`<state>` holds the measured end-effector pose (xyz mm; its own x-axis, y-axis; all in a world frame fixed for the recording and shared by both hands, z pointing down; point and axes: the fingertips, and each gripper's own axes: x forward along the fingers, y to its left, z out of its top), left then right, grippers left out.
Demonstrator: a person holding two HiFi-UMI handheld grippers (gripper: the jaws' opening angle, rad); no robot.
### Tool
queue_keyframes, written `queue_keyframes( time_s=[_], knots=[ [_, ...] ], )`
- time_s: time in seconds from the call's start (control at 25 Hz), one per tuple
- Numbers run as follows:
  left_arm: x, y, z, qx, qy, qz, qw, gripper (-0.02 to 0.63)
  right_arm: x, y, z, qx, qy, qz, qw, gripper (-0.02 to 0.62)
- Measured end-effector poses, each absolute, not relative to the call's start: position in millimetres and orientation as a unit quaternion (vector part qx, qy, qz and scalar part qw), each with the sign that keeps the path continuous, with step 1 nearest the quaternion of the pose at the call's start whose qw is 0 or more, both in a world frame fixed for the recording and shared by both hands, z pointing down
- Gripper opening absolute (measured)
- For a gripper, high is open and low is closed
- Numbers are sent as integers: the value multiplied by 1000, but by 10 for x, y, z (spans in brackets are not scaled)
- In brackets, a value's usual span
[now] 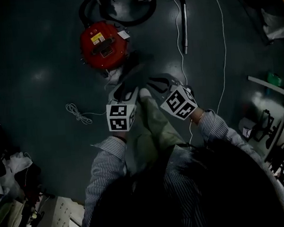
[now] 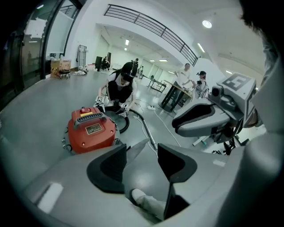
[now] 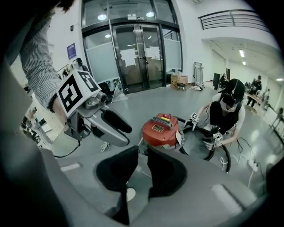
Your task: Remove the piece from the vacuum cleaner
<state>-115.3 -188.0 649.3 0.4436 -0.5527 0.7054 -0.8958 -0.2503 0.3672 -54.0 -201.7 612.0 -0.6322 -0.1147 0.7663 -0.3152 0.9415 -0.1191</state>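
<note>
The red, round vacuum cleaner [image 1: 103,44] stands upright on the far floor. A black hose [image 2: 125,125] curls just beyond it.

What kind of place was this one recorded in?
Probably an open hall or lobby of a lab or office building, not a home: a wide polished grey floor, tall glass double doors, a railed upper gallery, and work tables with people at the far end.
</note>
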Motion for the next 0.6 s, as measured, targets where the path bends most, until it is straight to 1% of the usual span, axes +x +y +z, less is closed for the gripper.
queue_keyframes(
  time_s=[0.12,0.2,0.28,0.48,0.6],
  knots=[
    [-1207,-1874,6932,758,-467,265,370,252,-541,-2106,6471,107,-887,96,438,72],
    [-1216,-1863,7219,757,-459,287,365,256,-543,-2169,6720,95,-882,69,457,83],
    [-1239,-1854,7489,755,-456,312,354,259,-557,-2233,6960,83,-877,45,471,90],
    [-1321,-1926,7943,752,-455,372,298,259,-603,-2325,7434,53,-863,-23,502,104],
    [-1312,-1952,8198,755,-436,399,284,255,-614,-2343,7699,29,-848,-73,524,123]
  ],
)
